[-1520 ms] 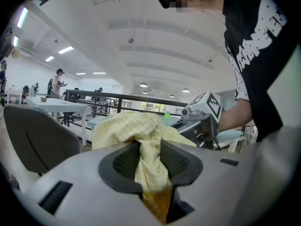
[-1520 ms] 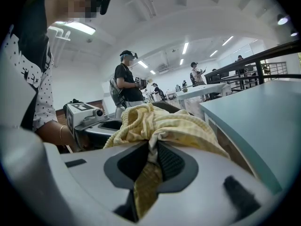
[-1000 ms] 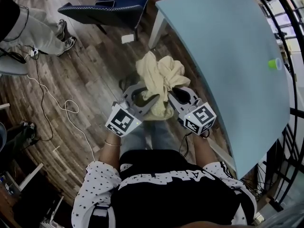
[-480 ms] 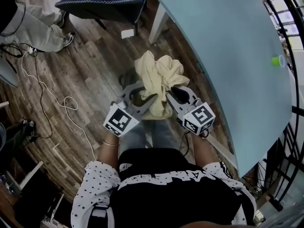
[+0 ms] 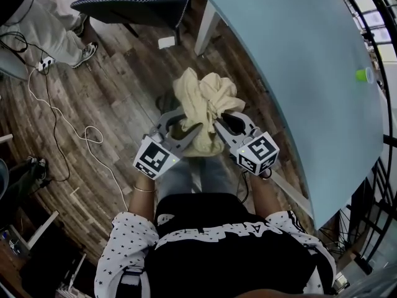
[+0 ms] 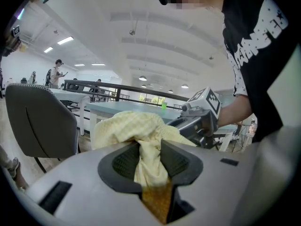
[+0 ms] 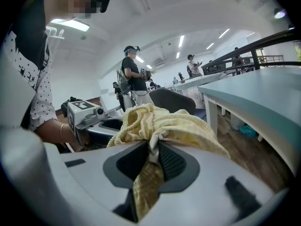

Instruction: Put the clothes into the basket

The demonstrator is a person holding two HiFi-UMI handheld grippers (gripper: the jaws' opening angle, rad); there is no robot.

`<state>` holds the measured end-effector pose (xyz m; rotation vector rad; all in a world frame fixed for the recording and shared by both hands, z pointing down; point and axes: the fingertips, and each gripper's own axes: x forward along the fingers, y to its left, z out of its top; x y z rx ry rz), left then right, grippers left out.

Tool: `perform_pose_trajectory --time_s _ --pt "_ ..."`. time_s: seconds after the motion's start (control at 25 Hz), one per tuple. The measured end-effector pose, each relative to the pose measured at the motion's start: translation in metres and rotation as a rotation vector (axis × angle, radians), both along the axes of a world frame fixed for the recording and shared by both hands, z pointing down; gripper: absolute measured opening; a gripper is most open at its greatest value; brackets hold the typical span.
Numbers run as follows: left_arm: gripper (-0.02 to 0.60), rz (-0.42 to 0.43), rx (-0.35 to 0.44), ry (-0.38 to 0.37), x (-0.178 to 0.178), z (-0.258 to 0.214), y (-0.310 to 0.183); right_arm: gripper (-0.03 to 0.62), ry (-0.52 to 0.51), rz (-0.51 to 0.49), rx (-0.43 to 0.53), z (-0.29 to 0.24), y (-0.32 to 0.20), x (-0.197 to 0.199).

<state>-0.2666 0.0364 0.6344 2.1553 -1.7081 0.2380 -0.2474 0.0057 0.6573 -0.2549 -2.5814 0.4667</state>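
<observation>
Left gripper and right gripper are both clamping the bunched pale-yellow knit garment, holding it above the wood-plank floor beside the light-blue table.

Clothes showing pale yellow. Left gripper, right gripper showing grey, marker cubes black-and-white. Worktop showing light blue; floor showing brown planks. Small thing, possibly cup, glowing green.

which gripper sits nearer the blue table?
The right gripper, clamped on the yellow garment beside the table; the left gripper holds its far side.
</observation>
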Motion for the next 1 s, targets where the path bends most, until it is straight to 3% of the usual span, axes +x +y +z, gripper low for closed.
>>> perform_pose_trajectory --time_s 0.64,1.0 --pt "0.144 -0.013 -0.066 0.024 -0.003 0.022 0.010 0.092 0.069 0.014 -0.036 0.020 0.005 0.006" --pt "0.160 0.004 -0.152 0.017 -0.006 0.043 0.016 0.106 0.119 0.015 -0.060 0.032 0.004 0.007"
